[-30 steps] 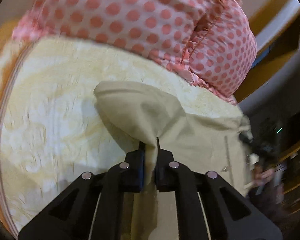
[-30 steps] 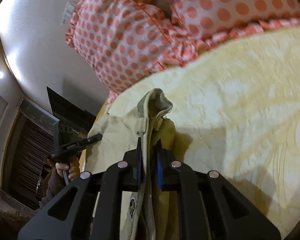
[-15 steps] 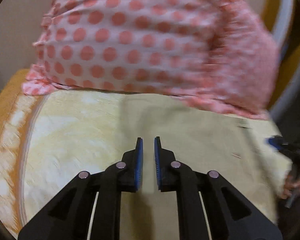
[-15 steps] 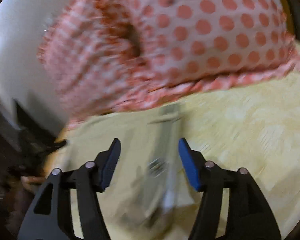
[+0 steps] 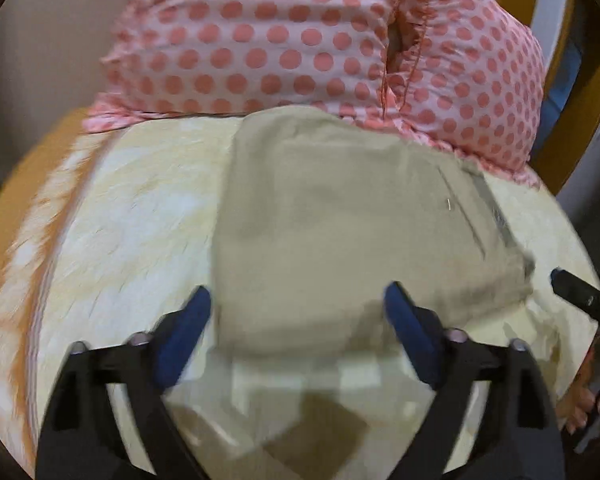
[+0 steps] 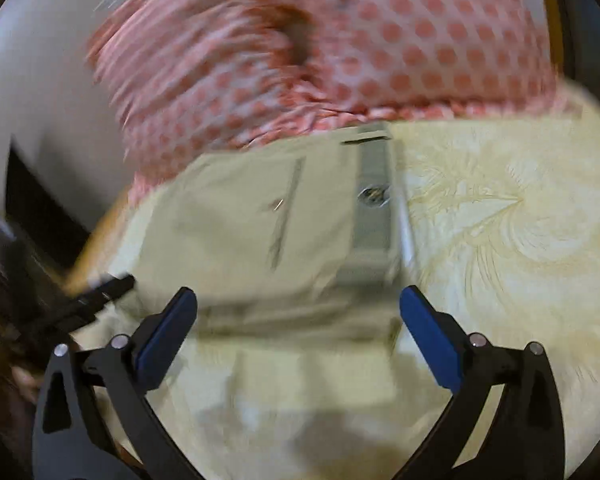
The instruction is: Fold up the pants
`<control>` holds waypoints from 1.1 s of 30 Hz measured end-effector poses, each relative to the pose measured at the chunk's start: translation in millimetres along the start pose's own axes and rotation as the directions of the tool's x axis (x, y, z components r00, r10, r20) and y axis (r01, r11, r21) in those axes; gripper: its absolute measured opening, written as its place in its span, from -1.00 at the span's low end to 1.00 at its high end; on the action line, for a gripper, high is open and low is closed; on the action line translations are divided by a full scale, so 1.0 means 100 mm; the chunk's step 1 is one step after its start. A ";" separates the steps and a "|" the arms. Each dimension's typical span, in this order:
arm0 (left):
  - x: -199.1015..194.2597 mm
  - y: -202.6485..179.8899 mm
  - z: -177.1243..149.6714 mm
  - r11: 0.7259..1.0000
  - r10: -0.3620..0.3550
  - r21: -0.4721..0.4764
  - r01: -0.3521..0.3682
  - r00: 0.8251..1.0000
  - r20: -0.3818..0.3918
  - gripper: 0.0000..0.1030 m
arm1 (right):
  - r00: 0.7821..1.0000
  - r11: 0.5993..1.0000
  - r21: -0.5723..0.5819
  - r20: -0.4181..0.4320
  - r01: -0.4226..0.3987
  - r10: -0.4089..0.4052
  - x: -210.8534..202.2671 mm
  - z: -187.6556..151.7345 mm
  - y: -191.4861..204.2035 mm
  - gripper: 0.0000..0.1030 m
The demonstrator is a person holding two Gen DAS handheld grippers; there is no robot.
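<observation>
The beige pants (image 5: 340, 224) lie folded into a flat stack on the cream bedspread (image 5: 132, 216), their far edge touching the pillow. In the right wrist view the pants (image 6: 268, 224) show a waistband with a button on the right side. My left gripper (image 5: 298, 308) is open and empty, its blue pads just short of the stack's near edge. My right gripper (image 6: 298, 308) is open and empty, also just short of the near edge. The right wrist view is blurred.
A pink pillow with red dots (image 5: 320, 40) lies along the far side of the bed, also in the right wrist view (image 6: 340, 48). The other gripper's black tip (image 5: 576, 292) shows at the right edge. The bed's edge runs at the left (image 5: 16, 216).
Both grippers have let go of the pants and opened wide. The pants, held up a second ago, now lie folded flat. Both grippers have drawn back toward me.
</observation>
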State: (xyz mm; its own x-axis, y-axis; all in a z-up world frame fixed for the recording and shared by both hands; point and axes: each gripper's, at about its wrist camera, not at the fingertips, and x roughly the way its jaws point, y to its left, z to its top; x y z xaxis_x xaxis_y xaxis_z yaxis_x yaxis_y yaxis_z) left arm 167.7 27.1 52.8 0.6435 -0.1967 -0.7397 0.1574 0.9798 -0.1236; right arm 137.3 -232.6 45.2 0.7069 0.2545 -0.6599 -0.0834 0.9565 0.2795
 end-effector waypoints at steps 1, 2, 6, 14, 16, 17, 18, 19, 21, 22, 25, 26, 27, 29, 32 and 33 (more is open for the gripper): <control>-0.04 -0.01 -0.11 1.000 0.006 0.000 -0.006 1.000 0.001 0.79 | 1.000 0.999 -0.037 0.007 0.021 -0.021 -0.03 -0.12 0.11 0.96; -0.07 -0.04 -0.21 1.000 0.020 0.000 -0.020 1.000 -0.001 0.81 | 0.999 0.997 -0.063 0.011 0.036 -0.035 -0.03 -0.23 0.21 0.96; -0.02 -0.12 -0.58 0.991 0.130 0.030 -0.129 0.991 -0.013 0.82 | 0.995 0.993 -0.061 0.002 0.098 -0.098 0.15 -0.50 0.39 0.96; -0.18 -0.17 -0.87 0.987 0.155 0.043 -0.158 0.986 0.066 0.97 | 0.972 0.962 -0.141 0.056 0.235 -0.229 0.21 -0.82 0.57 0.96; -0.22 -0.17 -0.93 0.985 0.164 0.032 -0.167 0.982 0.090 0.97 | 0.967 0.958 -0.140 0.086 0.249 -0.238 0.20 -0.87 0.57 0.96; -0.23 -0.17 -0.94 0.985 0.169 0.026 -0.173 0.981 0.093 0.97 | 0.966 0.958 -0.139 0.092 0.252 -0.241 0.21 -0.87 0.57 0.96; -0.23 -0.18 -0.95 0.984 0.174 0.019 -0.176 0.980 0.093 0.97 | 0.965 0.956 -0.139 0.095 0.257 -0.245 0.21 -0.87 0.57 0.96; -0.22 -0.18 -0.95 0.983 0.180 0.013 -0.182 0.979 0.092 0.97 | 0.965 0.957 -0.135 0.096 0.257 -0.246 0.21 -0.87 0.57 0.96; -0.22 -0.19 -0.94 0.981 0.192 0.002 -0.193 0.977 0.093 0.97 | 0.963 0.956 -0.134 0.103 0.262 -0.250 0.21 -0.87 0.58 0.96; -0.21 -0.20 -0.94 0.980 0.196 0.000 -0.197 0.976 0.095 0.97 | 0.962 0.955 -0.134 0.109 0.263 -0.250 0.21 -0.88 0.58 0.96; -0.21 -0.20 -0.94 0.980 0.197 0.000 -0.198 0.976 0.097 0.97 | 0.962 0.955 -0.134 0.113 0.264 -0.250 0.20 -0.89 0.57 0.96; -0.21 -0.20 -0.94 0.980 0.196 0.000 -0.197 0.976 0.098 0.97 | 0.962 0.955 -0.134 0.113 0.263 -0.249 0.20 -0.89 0.57 0.96; -0.22 -0.20 -0.94 0.980 0.197 -0.002 -0.198 0.975 0.098 0.97 | 0.962 0.955 -0.134 0.113 0.263 -0.249 0.20 -0.89 0.57 0.96; -0.22 -0.21 -0.95 0.980 0.198 -0.002 -0.198 0.975 0.102 0.97 | 0.961 0.955 -0.134 0.116 0.264 -0.249 0.20 -0.89 0.56 0.96; -0.22 -0.21 -0.95 0.980 0.197 -0.002 -0.198 0.975 0.100 0.97 | 0.961 0.955 -0.133 0.119 0.265 -0.250 0.20 -0.89 0.56 0.96; -0.22 -0.21 -0.95 0.981 0.196 -0.002 -0.196 0.976 0.100 0.97 | 0.961 0.955 -0.134 0.119 0.264 -0.249 0.19 -0.89 0.56 0.96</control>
State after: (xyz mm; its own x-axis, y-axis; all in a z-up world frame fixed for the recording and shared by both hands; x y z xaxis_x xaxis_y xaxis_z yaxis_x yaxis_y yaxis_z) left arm 79.0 14.0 8.4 0.7332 -0.0039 -0.6800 0.0267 0.9994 0.0231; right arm 83.8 -161.7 -14.2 0.7836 -0.0103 -0.6212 0.0125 0.9999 -0.0007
